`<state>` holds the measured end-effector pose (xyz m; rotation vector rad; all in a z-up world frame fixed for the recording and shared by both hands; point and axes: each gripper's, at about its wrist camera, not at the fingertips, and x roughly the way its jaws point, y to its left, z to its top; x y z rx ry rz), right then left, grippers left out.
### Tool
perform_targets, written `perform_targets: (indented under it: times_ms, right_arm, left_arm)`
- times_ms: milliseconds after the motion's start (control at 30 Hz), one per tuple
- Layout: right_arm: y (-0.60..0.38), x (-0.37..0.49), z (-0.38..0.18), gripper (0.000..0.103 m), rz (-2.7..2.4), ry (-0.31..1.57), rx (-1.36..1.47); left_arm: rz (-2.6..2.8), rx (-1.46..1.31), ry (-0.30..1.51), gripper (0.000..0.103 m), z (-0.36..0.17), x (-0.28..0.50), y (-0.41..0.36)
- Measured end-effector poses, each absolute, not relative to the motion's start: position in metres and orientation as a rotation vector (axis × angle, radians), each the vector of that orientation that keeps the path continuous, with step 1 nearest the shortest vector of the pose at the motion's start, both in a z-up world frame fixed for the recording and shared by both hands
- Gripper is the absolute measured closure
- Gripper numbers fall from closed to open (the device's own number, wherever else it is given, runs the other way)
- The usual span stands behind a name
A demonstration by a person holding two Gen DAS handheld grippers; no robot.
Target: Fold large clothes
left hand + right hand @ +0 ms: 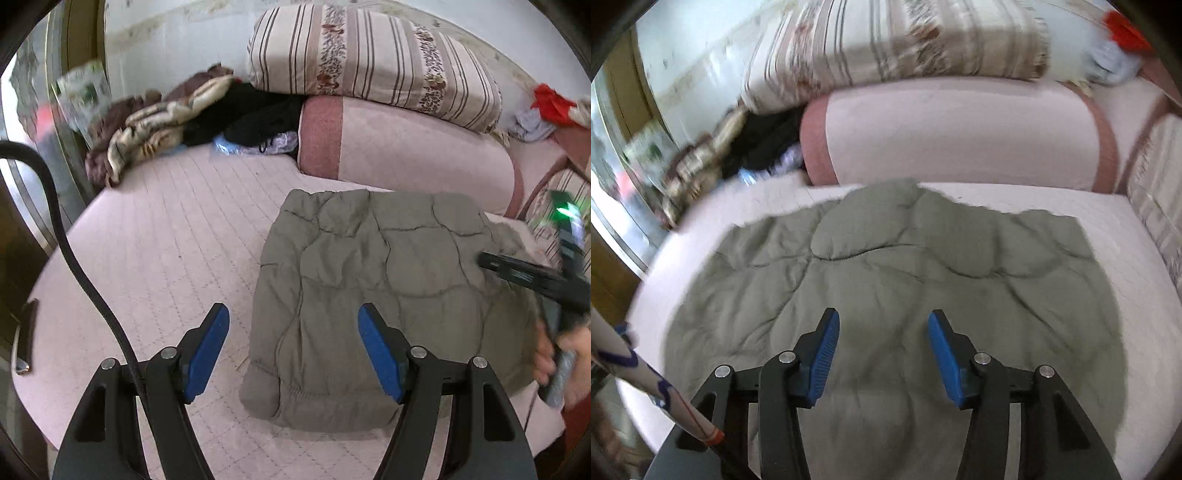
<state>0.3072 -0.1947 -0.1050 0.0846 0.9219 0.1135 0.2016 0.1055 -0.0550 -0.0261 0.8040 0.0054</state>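
My left gripper (293, 349) stands well open with nothing between its blue pads (205, 354), hanging above the near edge of the bed (155, 236). My right gripper (882, 356) is open too, somewhat narrower, and empty; its jaws hover over the garment without pressing on it.

The thing I am folding is a grey-green quilted jacket (373, 280), lying on the pink quilted bed cover towards the near right part of the bed, well apart from the rolled pink bedding (406, 155) and striped bundle (369, 55) at the far edge. From the left wrist view it looks already doubled into a thick block with a rounded fold nearest me; from the right wrist view the jacket (886, 266) spreads wider, so I cannot say how many layers lie there.

I judge it soft, puffy and fairly light, but bulky. The padding will spring back, so a fold will not stay flat without a press. The shell looks smooth and may slide between pads if I pinch only the outer layer. Best to take a stitched edge or hem corner, one gripper at each corner of the same side, biting deep enough to catch all layers, then lift and carry both together.
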Motion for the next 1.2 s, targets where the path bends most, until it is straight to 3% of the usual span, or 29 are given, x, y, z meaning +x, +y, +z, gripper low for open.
perform_targets:
  times_ms: [67, 200, 267, 500, 733, 1000, 1033, 1200]
  right_arm:
    - [-0.189, 0.326, -0.133, 0.038, 0.057, 0.964, 0.061]
    - [-0.192, 0.336, -0.147, 0.031, 0.015, 0.972, 0.07]
    - [-0.195, 0.331, -0.139, 0.031, 0.019, 0.971, 0.083]
    - [-0.214, 0.277, -0.098, 0.03, -0.005, 0.872, 0.121]
    - [-0.238, 0.202, -0.094, 0.028, -0.069, 0.839, 0.07]
    - [-0.321, 0.184, -0.142, 0.024, -0.218, 0.963, 0.084]
    - [-0.334, 0.18, -0.141, 0.02, -0.251, 0.968, 0.114]
    - [-0.373, 0.137, -0.106, 0.02, -0.314, 0.892, 0.178]
  left_arm:
    - [0.025, 0.006, 0.782, 0.032, -0.058, 0.193, 0.102]
    - [0.046, 0.002, 0.73, 0.032, -0.055, 0.177, 0.108]
    - [0.073, -0.009, 0.696, 0.031, -0.048, 0.167, 0.112]
    - [0.163, -0.066, 0.559, 0.014, -0.016, 0.13, 0.122]
    - [0.166, -0.085, 0.573, 0.014, -0.005, 0.109, 0.112]
    - [0.175, -0.073, 0.633, 0.014, -0.015, 0.089, 0.103]
    - [0.183, -0.066, 0.623, 0.014, -0.013, 0.085, 0.102]
    - [0.244, -0.042, 0.574, 0.014, -0.004, 0.071, 0.109]
